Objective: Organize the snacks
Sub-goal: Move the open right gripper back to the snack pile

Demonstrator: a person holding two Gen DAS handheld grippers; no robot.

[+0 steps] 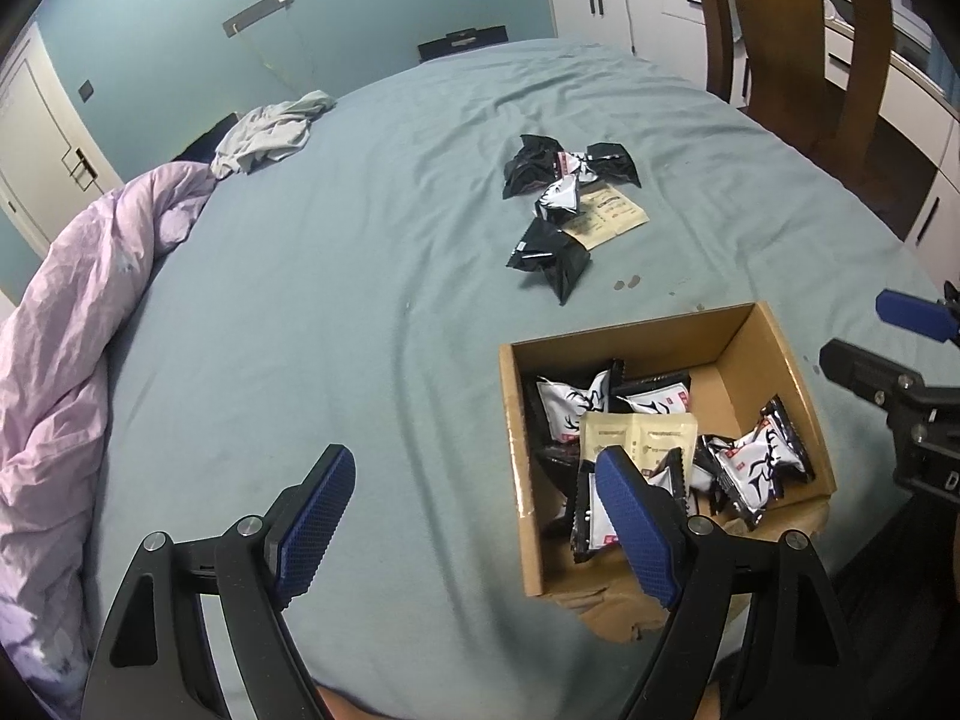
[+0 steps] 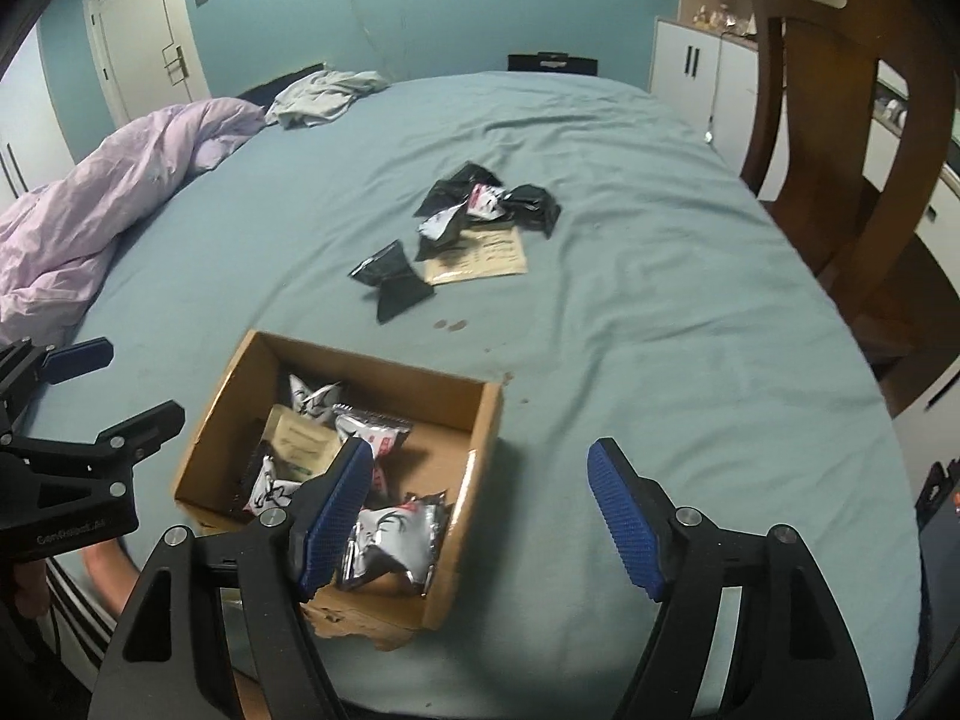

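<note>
An open cardboard box (image 1: 774, 336) (image 2: 480, 420) sits on the blue-green bedsheet near the front edge and holds several black-and-white snack packets and a beige sachet (image 1: 636, 432) (image 2: 303, 441). A silver-and-black packet (image 2: 393, 546) lies at the box's near corner. A loose pile of black packets (image 1: 549, 171) (image 2: 462, 204) and a beige sachet (image 1: 612, 213) (image 2: 480, 255) lies further up the bed. My left gripper (image 1: 474, 480) hovers open and empty at the box's left side. My right gripper (image 2: 480, 474) stands open and empty over the box's right wall.
A rumpled lilac duvet (image 1: 78, 324) (image 2: 102, 204) covers the bed's left side, with a grey cloth (image 1: 270, 132) (image 2: 324, 90) beyond it. A wooden chair (image 1: 798, 42) (image 2: 840, 120) and white cabinets (image 1: 624, 6) stand to the right of the bed. A door (image 2: 144, 24) is at the back left.
</note>
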